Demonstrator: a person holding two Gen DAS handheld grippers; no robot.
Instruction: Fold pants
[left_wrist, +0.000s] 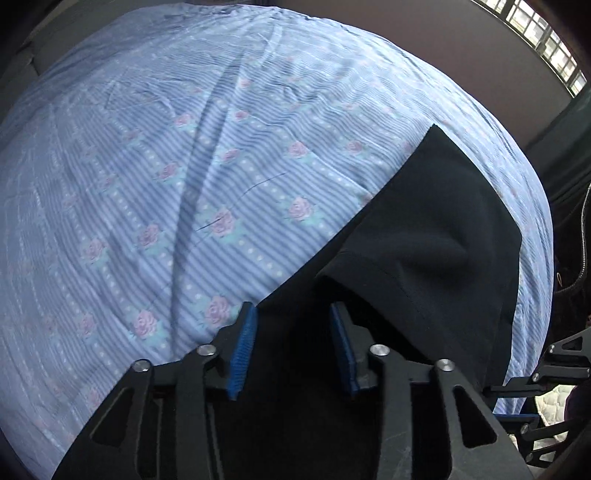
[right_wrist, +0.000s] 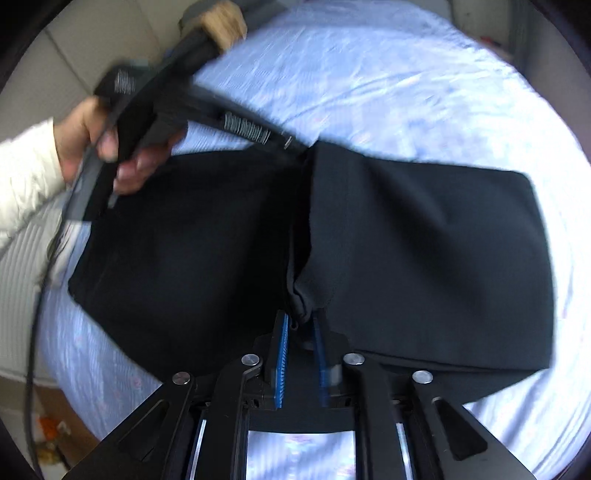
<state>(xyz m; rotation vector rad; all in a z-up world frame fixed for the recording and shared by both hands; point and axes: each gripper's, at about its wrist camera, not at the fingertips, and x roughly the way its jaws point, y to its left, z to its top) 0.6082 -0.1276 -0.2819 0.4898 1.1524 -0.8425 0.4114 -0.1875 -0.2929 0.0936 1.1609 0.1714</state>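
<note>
With the black fleece pants (right_wrist: 424, 251) doubled over on the blue floral bedsheet (left_wrist: 184, 166), the left gripper (left_wrist: 293, 347) gapes open above cloth; the right gripper (right_wrist: 301, 354) pinches a bunched fold, smoothing apparently remaining.

Bed (left_wrist: 184, 147) with blue striped rose-print sheet, black pants (right_wrist: 406, 240) lying folded on it

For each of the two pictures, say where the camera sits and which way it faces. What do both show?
Left wrist: on the left claw, facing steeply down at the black pants on the flowered sheet; only its own fingers show.
Right wrist: on the right claw, facing down at the pants; the person's left hand and white sleeve show.
Shared: pants, sheet.
</note>
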